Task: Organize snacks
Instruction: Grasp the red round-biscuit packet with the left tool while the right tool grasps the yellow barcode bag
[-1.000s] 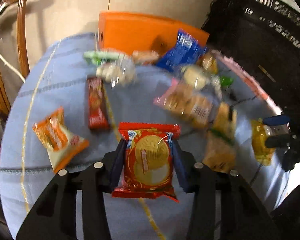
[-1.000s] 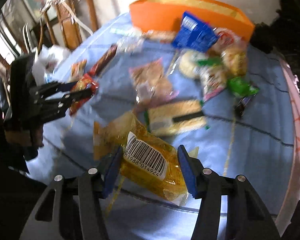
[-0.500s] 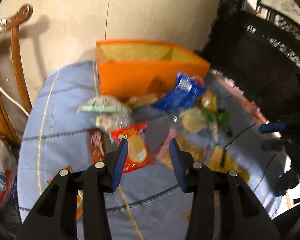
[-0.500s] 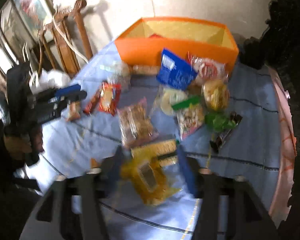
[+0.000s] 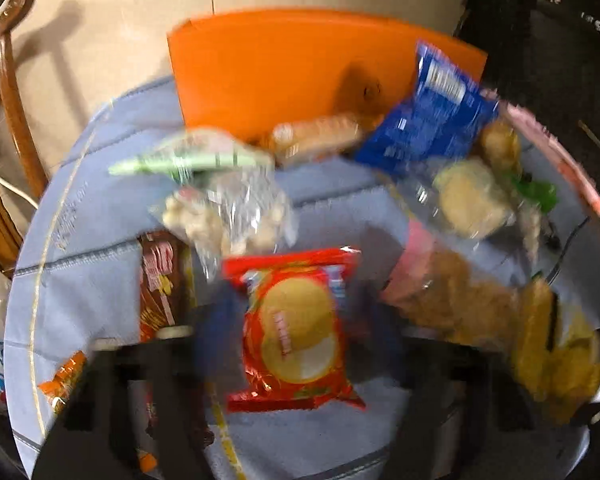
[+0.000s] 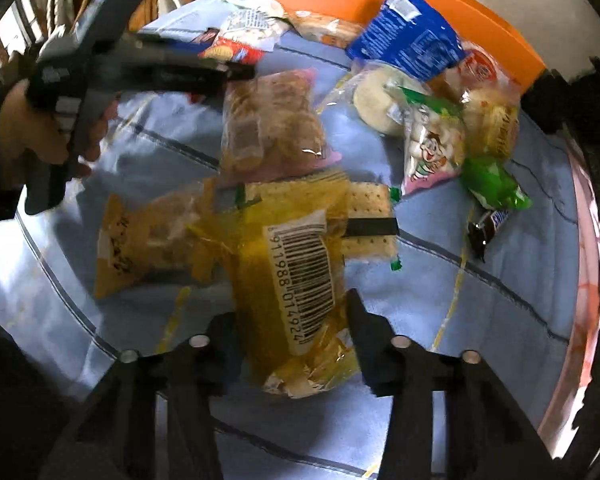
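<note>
Now the red biscuit packet lies between the fingers of the left gripper, long axis running up the frame, top seam toward the orange box at upper centre. That view is smeared by motion, so whether the pads press it I cannot tell. In the right wrist view the yellow barcoded packet sits at lower centre between the fingers of the right gripper, whose jaws have just been closing; they seem to squeeze its sides, its long axis upright in frame and tilted slightly left. Only the right view shows the hand on the left gripper's handle at upper left, one chocolate bar and one green packet at right. Both views show one blue bag leaning on the box. The blue-clothed counter carries everything.
</note>
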{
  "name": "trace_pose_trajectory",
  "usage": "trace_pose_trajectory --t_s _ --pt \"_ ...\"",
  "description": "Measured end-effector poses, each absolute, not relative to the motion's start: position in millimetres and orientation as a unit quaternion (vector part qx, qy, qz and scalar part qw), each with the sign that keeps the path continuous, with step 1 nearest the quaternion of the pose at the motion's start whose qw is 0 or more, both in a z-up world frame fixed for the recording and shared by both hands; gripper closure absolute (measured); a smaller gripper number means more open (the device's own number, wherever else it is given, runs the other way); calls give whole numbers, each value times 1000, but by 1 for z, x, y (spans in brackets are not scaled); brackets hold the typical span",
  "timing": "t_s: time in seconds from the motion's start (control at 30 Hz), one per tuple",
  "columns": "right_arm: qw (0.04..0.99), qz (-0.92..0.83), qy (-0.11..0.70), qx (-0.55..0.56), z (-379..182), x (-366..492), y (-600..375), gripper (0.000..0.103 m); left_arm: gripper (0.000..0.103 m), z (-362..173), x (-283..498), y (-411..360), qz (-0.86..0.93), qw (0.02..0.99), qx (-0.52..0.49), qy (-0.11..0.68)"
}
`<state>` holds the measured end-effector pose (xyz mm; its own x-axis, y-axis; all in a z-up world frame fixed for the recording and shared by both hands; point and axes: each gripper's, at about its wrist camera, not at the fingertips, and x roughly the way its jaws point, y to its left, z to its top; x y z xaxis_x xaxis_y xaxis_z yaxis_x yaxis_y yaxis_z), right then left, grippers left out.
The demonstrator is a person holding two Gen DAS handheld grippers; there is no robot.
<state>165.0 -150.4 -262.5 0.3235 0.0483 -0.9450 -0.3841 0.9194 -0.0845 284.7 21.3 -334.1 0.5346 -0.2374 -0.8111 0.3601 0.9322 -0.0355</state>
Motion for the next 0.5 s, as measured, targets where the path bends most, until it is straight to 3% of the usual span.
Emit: trace_pose_trajectory --t_s 0.23,0.5 --pt "828 124 542 -76 -227 158 -177 63 60 -324 263 41 -195 876 43 439" --pt "858 120 500 16 -167 167 -213 63 60 -262 245 64 -217 891 -1 398"
